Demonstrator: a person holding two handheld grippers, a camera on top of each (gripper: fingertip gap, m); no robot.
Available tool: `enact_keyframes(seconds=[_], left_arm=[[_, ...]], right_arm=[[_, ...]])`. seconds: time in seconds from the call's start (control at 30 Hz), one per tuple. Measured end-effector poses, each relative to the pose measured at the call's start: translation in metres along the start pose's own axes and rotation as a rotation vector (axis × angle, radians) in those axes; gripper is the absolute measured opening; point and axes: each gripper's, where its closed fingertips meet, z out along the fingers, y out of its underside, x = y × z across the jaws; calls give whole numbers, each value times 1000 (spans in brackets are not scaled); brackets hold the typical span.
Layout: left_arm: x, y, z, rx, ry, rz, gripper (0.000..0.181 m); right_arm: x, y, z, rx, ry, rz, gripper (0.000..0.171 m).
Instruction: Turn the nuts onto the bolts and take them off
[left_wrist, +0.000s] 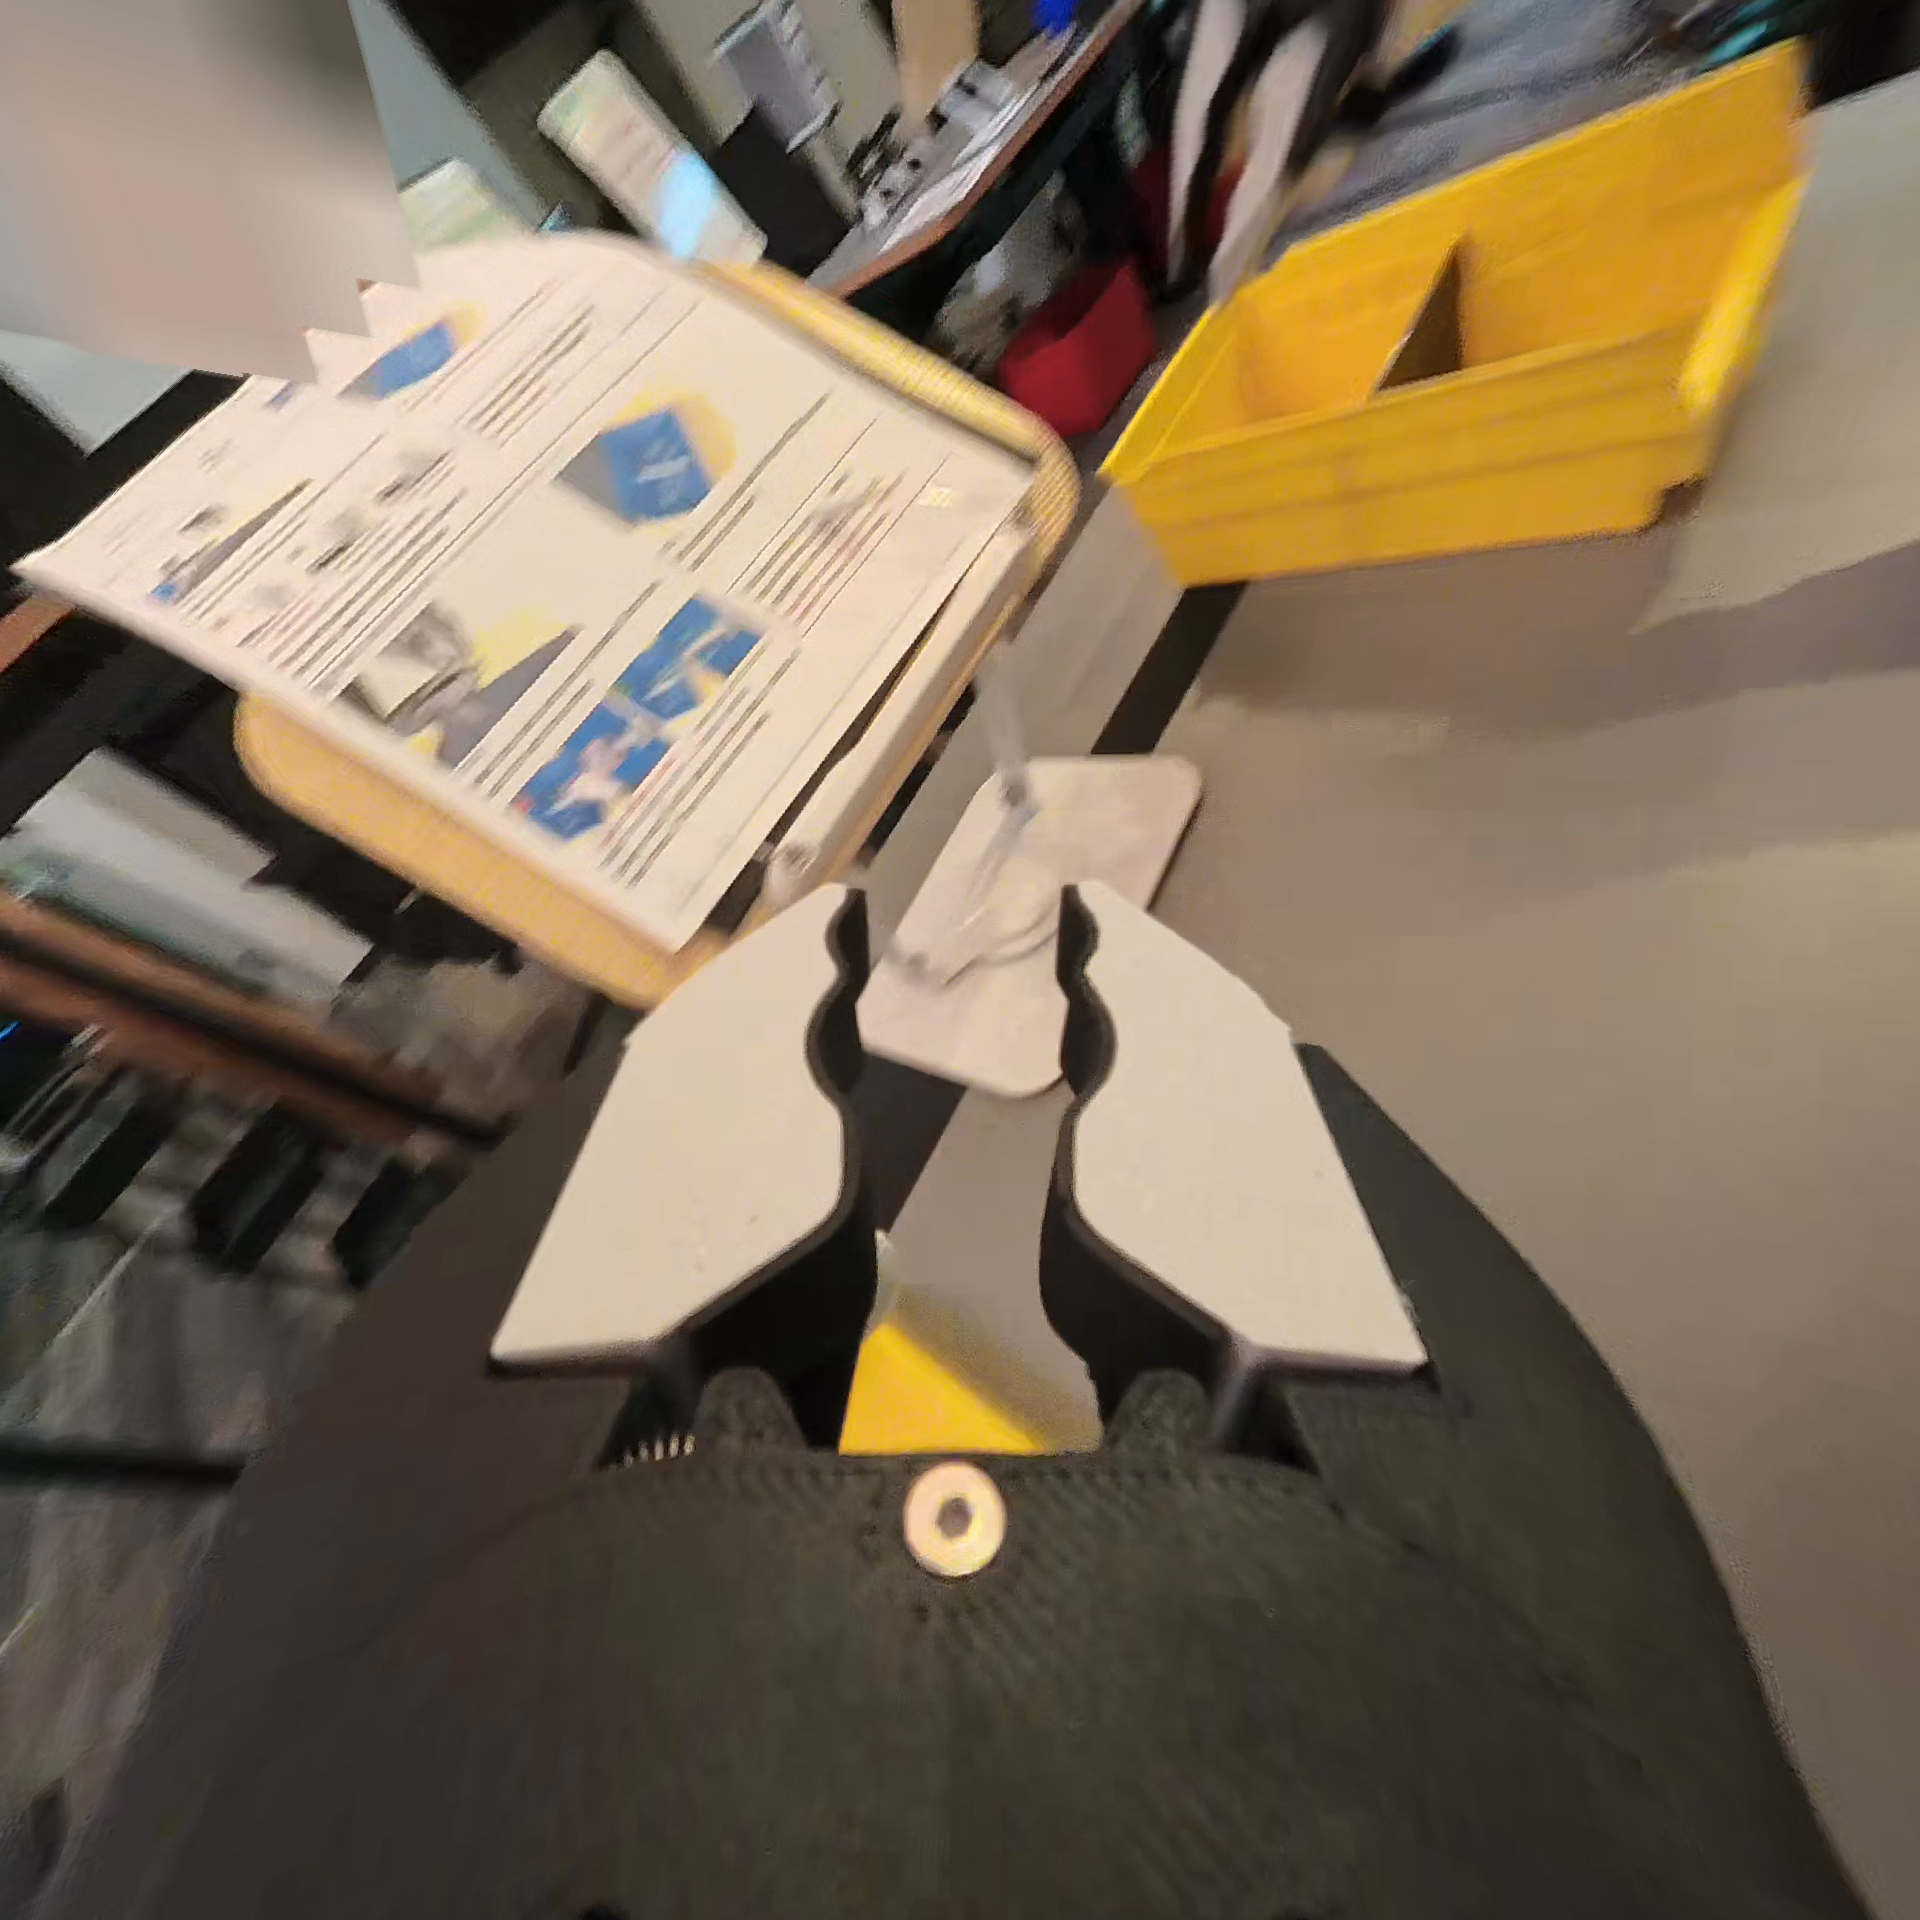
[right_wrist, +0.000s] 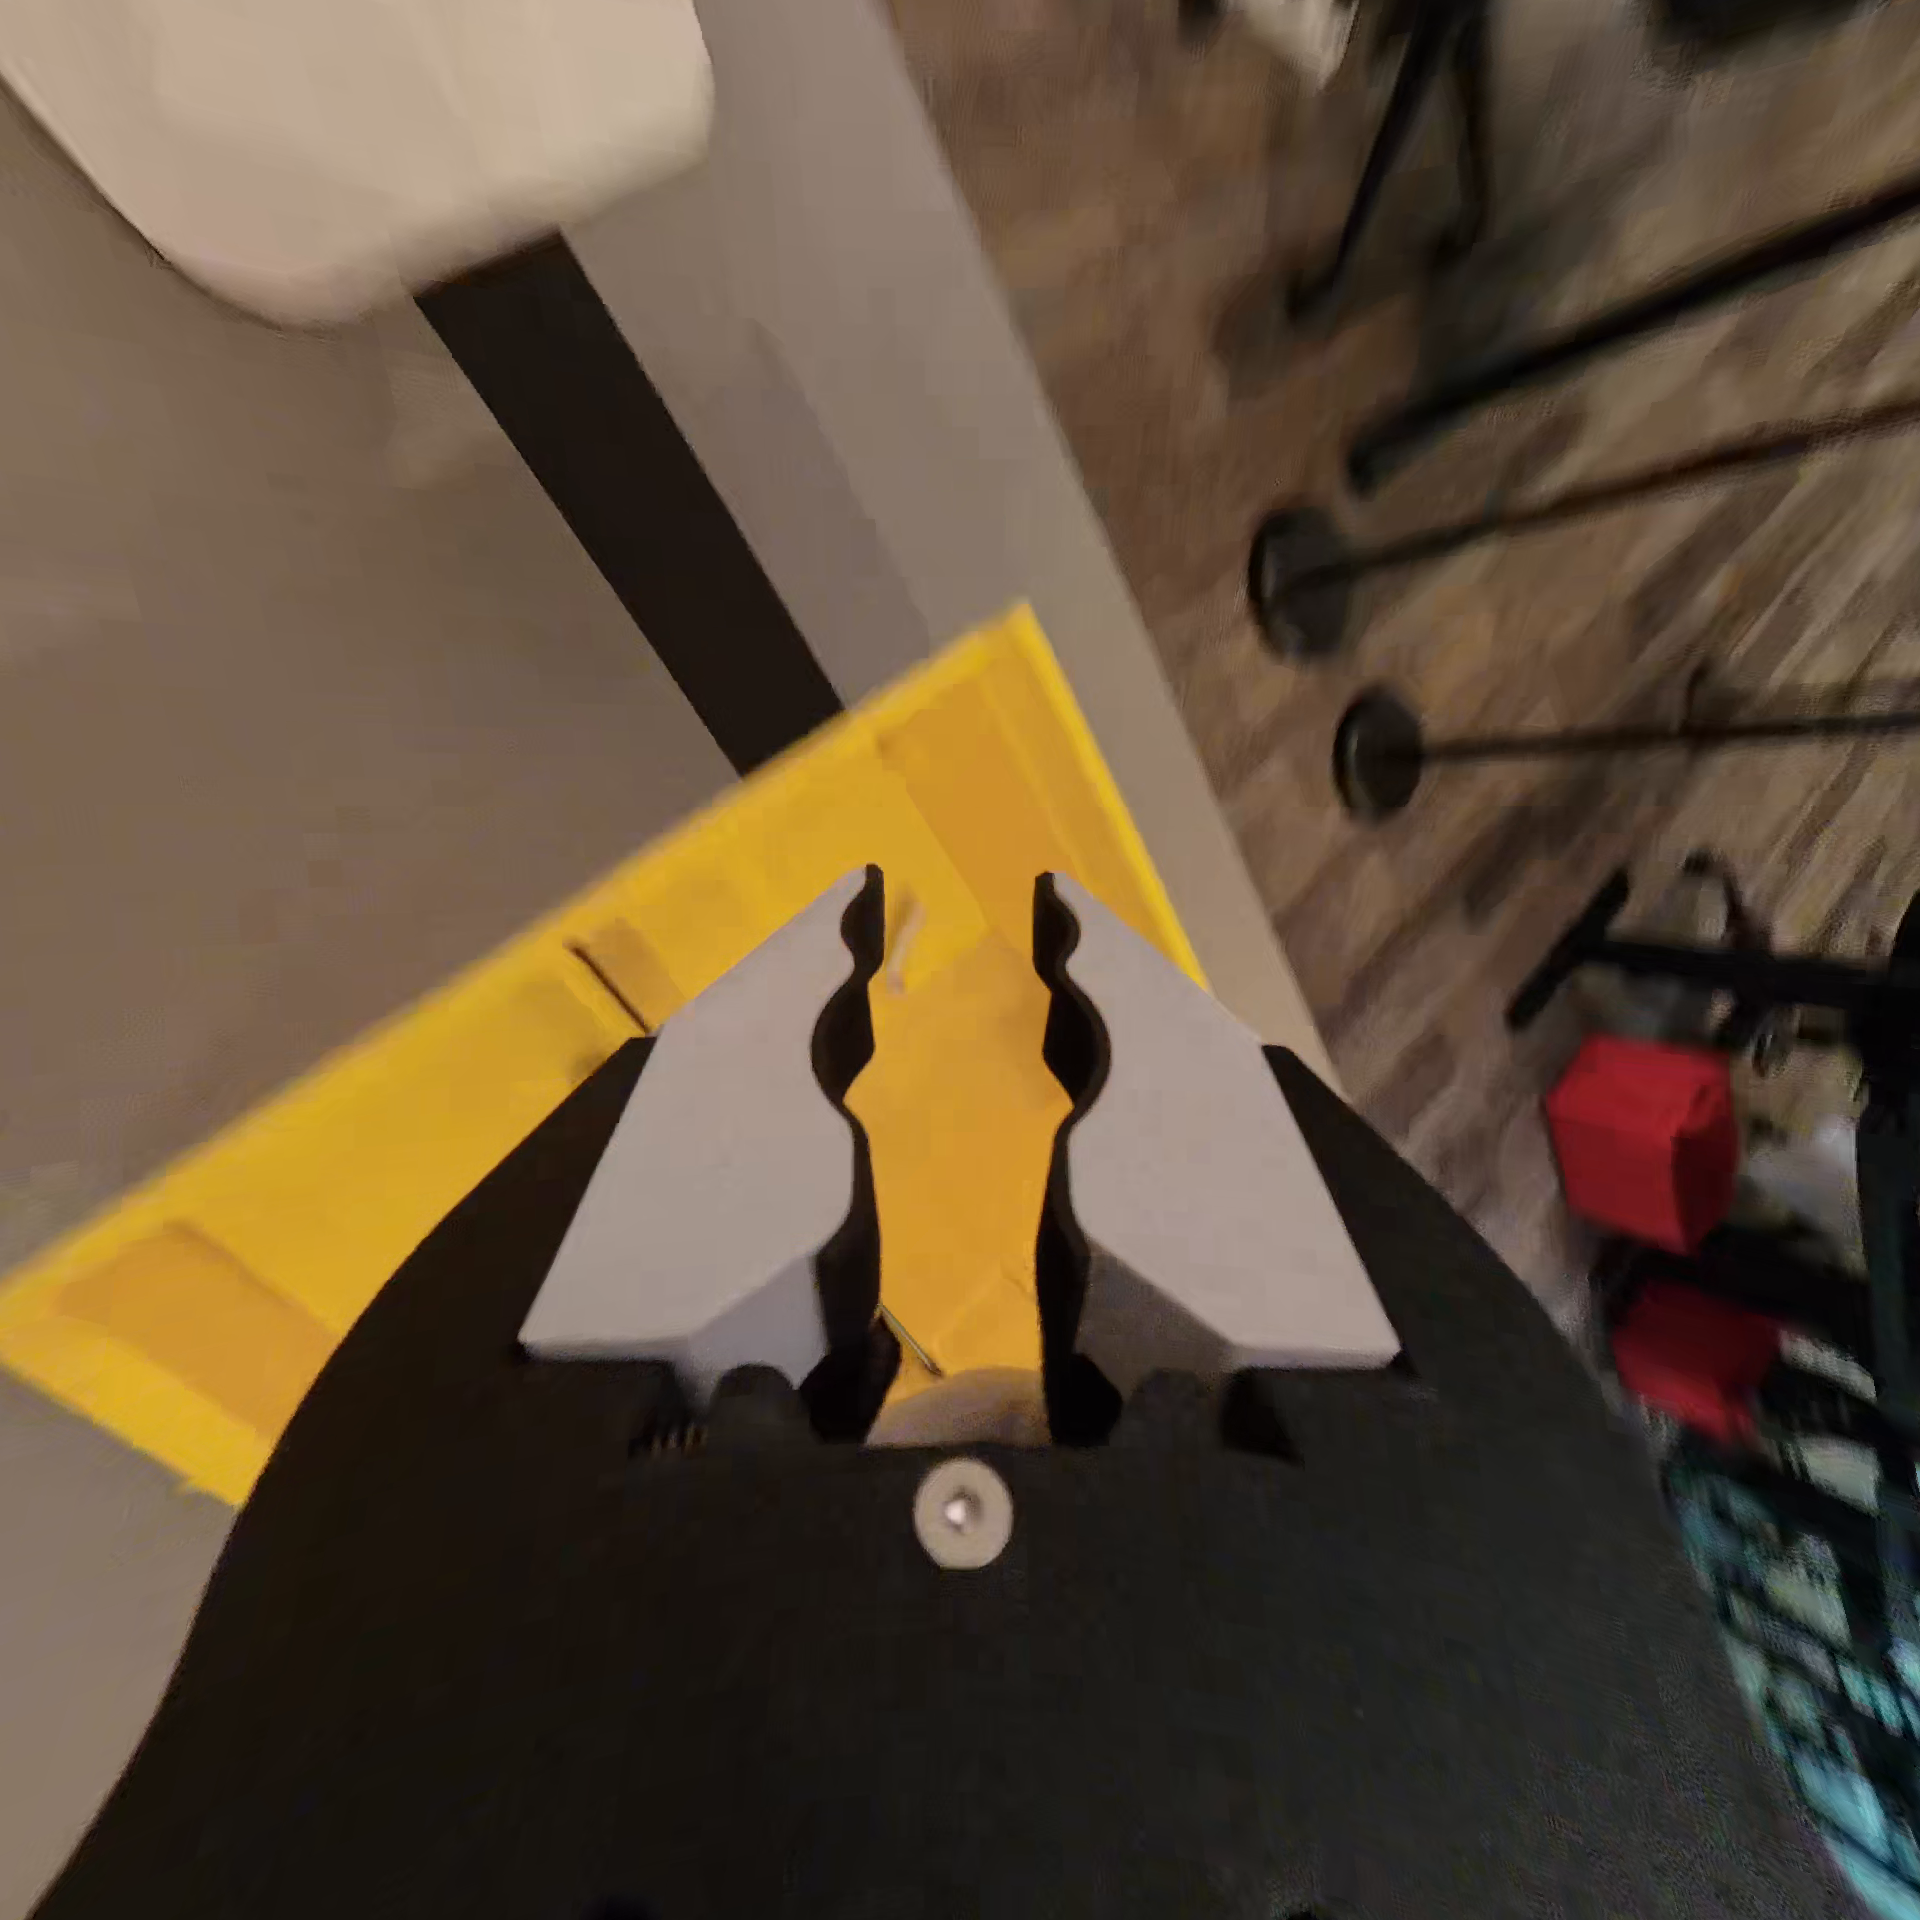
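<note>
Both views are smeared with motion blur, so small parts are hard to make out. At ten o'clock of the left gripper (left_wrist: 961, 914), a stand holds printed sheets (left_wrist: 540, 540) whose text is illegible. The gripper's fingers stand narrowly apart, holding nothing, over a grey metal plate (left_wrist: 1101, 821) at twelve o'clock; a thin upright rod (left_wrist: 1003, 748), possibly a bolt, leans toward eleven. At one o'clock sits a yellow bin (left_wrist: 1455, 457). The right gripper (right_wrist: 956, 894) hangs over another yellow bin (right_wrist: 416, 1122), fingers narrowly parted and empty; a small pale stick (right_wrist: 902, 951) lies inside, unidentifiable.
</note>
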Motion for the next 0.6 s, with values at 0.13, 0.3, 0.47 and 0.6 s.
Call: enact_keyframes(seconds=[0.13,0.3,0.47,0.6], left_arm=[[-32,47,-24,-209,-135,15,34],[-51,125,-51,-524,-185,-35,31],[-36,203,-58,-765,-73,-176,27],[-21,248,-50,-896,5,-243,25]], right_arm=[[-46,-96,-87,354,12,-88,24],[-123,-170,-151,653,-46,-213,23],[-180,-194,-158,773,-132,-266,24],[-203,-195,-147,797,-191,-285,24]])
